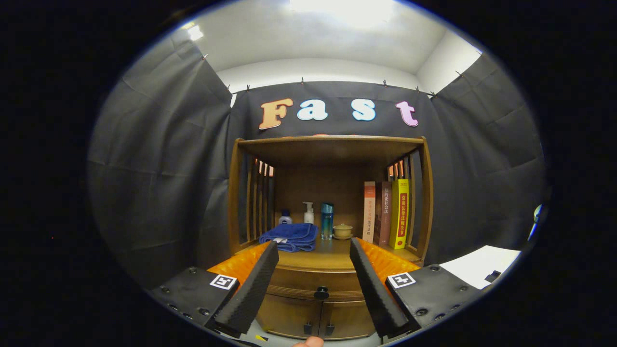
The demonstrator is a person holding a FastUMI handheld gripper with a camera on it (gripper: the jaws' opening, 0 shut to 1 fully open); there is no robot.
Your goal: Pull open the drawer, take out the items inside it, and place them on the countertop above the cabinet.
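Tool (314, 253) spread and empty, drawer (315, 281) still shut under the table (332, 259) just ahead between the fingers; looks stiff wood, probably slides with some drag, so pinch the small dark knob (321, 293) at front centre.

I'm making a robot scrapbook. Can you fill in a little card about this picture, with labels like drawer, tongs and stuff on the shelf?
drawer: shut, dark round knob in the middle of its front
tongs: open, holding nothing, knob seen between the two fingers, farther ahead
countertop: folded blue towel, small bottles behind it, a tall blue bottle, a small lidded cup
books: three, upright, at the right side
below drawer: two cabinet doors, closed
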